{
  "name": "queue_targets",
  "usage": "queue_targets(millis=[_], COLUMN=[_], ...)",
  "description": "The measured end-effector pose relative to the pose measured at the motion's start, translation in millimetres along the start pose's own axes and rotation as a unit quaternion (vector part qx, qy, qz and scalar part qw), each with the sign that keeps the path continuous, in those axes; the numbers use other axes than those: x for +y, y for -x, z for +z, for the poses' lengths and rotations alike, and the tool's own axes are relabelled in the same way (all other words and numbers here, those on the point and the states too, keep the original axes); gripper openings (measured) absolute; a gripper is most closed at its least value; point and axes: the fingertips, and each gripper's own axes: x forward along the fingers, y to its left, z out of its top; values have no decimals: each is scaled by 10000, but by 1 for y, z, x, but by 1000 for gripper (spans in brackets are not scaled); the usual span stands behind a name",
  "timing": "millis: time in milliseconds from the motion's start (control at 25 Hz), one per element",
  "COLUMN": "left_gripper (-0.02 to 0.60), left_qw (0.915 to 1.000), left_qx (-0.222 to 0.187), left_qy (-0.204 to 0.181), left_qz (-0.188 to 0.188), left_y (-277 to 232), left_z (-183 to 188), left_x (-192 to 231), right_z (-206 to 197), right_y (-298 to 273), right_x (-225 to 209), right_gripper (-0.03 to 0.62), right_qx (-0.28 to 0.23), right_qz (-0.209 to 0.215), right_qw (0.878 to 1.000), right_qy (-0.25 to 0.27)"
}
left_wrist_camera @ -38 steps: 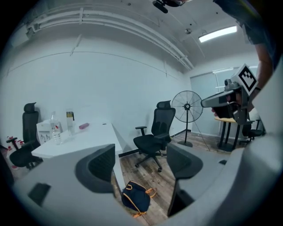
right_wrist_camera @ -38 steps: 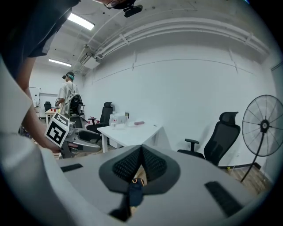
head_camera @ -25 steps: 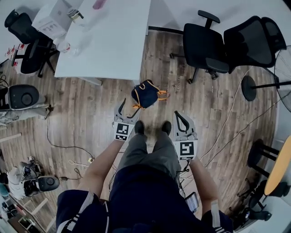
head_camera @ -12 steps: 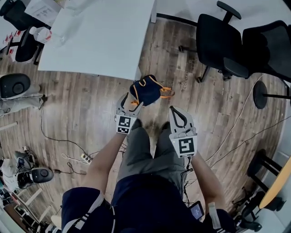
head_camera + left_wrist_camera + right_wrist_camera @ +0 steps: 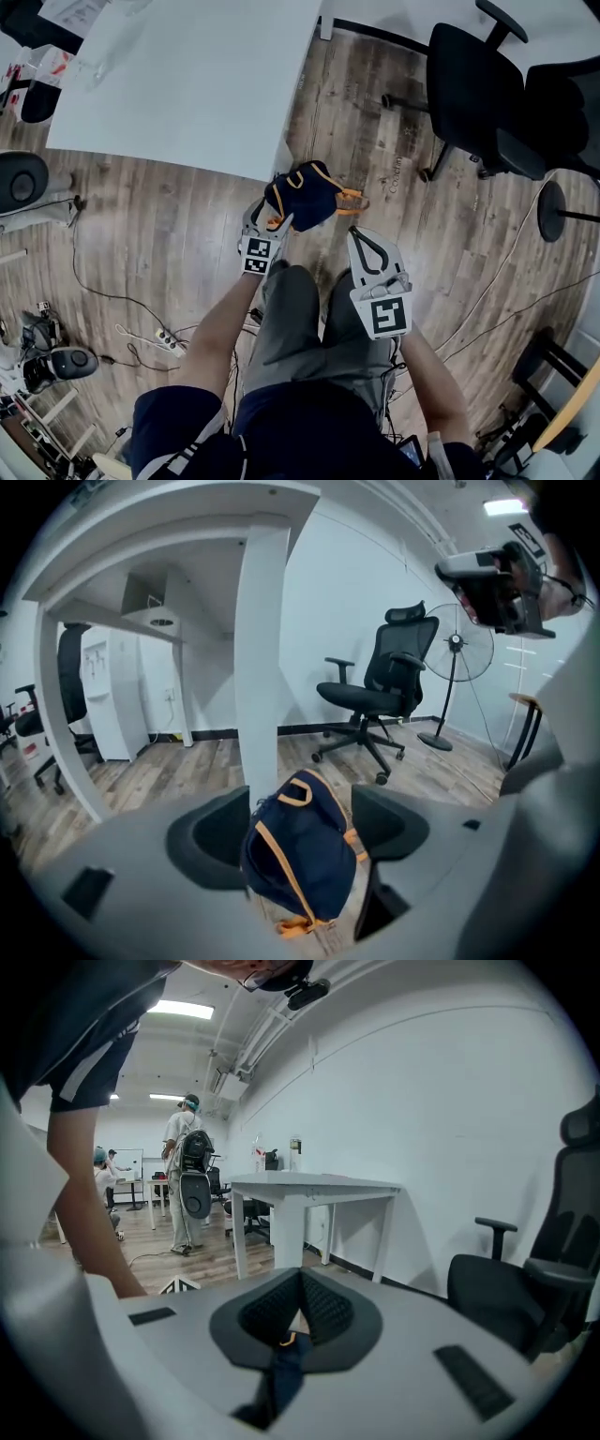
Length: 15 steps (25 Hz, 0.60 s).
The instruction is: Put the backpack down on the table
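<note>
Closing wide-apart left fingers (image 5: 211, 841) with backpack (image 5: 305, 860) between, right fingers (image 5: 262, 1314) pressed together, empty

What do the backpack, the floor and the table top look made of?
The backpack: soft navy fabric, orange trim; it slumps. The floor: wood-look planks with visible seams, possibly laminate. The table top: smooth matte white, likely laminate.
</note>
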Motion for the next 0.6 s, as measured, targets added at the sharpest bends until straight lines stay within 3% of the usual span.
queue_targets(millis=[280,600], left_gripper=[329,318], left_qw=[9997,9979], left_qx=[157,281], left_qy=[136,572], left_qz=[-100,-56], left_y=[-48,-83], left_z=[-58,-101], left_x=[15,24], right_z=[-40,-53], right_y=[-37,-56], right_x=[4,-4], right_gripper=[2,2], right_qx=[-59,-208], right_qz=[66,31], right_qw=[9998,9991], right_qy=[-169,-372])
